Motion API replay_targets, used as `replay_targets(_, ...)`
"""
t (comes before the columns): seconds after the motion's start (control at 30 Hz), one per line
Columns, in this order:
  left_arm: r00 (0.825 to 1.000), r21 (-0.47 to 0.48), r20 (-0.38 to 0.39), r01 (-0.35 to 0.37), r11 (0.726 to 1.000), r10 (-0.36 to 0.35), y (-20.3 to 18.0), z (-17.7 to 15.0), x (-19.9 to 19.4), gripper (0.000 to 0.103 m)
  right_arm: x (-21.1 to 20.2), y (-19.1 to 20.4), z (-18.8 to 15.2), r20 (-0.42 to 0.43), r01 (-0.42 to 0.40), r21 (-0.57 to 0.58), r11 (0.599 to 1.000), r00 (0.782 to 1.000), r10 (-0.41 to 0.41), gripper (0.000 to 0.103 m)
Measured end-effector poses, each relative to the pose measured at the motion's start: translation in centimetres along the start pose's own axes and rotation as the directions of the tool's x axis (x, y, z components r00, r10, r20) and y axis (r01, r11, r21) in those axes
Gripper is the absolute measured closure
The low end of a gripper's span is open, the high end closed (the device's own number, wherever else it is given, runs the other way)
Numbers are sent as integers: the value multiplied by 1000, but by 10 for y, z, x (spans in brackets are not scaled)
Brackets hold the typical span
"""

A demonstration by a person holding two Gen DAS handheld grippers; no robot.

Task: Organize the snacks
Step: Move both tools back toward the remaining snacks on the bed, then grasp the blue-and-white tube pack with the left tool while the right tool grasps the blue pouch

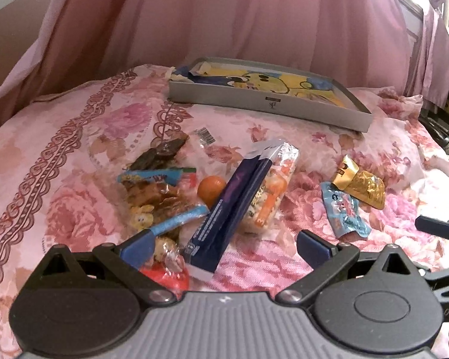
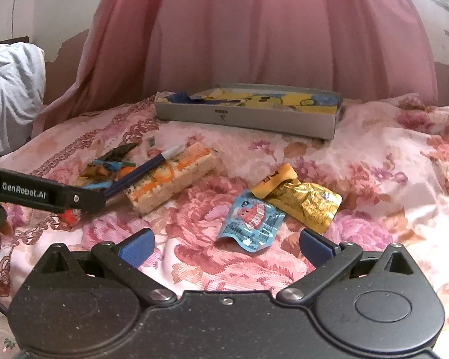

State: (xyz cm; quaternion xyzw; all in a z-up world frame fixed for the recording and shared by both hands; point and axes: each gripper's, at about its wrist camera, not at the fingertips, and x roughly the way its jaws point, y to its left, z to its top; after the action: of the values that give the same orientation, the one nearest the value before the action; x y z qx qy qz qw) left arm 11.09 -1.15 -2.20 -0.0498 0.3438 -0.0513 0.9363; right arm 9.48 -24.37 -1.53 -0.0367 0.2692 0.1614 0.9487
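Floral bedspread (image 2: 374, 155), pink curtain (image 2: 254, 30) behind, grey tray (image 2: 242, 119), scattered snacks (image 1: 170, 191)

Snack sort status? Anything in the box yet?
Nothing done: grey box holds no loose snacks. Nothing in hand: left tool and right tool are open. Left: snack pile, blue pouch and gold pouch all on the bedspread.

The left tool (image 1: 223, 246) hangs low over the floral bed cover (image 1: 74, 149) with its blue fingers (image 1: 137, 246) spread wide. Between them lies the near end of a dark blue packet (image 1: 224, 212), leaning on a clear rice-cracker pack (image 1: 269, 191). An orange ball (image 1: 211, 191) sits just beside it. A grey tray (image 1: 269, 101) lies farther back.
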Motion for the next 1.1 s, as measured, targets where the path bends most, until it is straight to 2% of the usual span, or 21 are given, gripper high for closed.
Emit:
replay_targets(0.33, 995, -13, -49, 86, 996, -86, 6, 17, 21, 1, 19, -3, -4, -35, 1, -3, 1000, 999, -2, 1)
replay_targets(0.53, 981, 12, -89, 174, 985, -172, 8, 23, 32, 1, 36, -8, -5, -79, -5, 1, 1000, 997, 5, 1)
replay_targets(0.73, 967, 14, -110, 232, 972, -230, 17, 32, 43, 1, 56, -17, 4, -109, -20, 19, 1000, 994, 22, 3)
replay_targets(0.83, 958, 33, -120, 264, 964, -259, 21, 37, 46, 5, 68, -23, 8, -127, -19, 43, 999, 992, 24, 6)
replay_targets(0.9, 957, 66, -127, 272, 960, -262, 21, 40, 48, 16, 77, -27, 11, -144, -22, 63, 998, 989, 31, 7)
replay_targets(0.93, 959, 90, -118, 268, 959, -257, 20, 42, 48, 18, 80, -28, 11, -150, -24, 72, 997, 988, 34, 9)
replay_targets(1.03, 961, 133, -91, 272, 953, -262, 18, 49, 46, 19, 90, -33, 13, -168, -32, 107, 994, 985, 50, 11)
replay_targets(1.1, 956, 129, -104, 287, 949, -275, 17, 54, 49, 19, 94, -33, 14, -167, -39, 120, 992, 984, 59, 11)
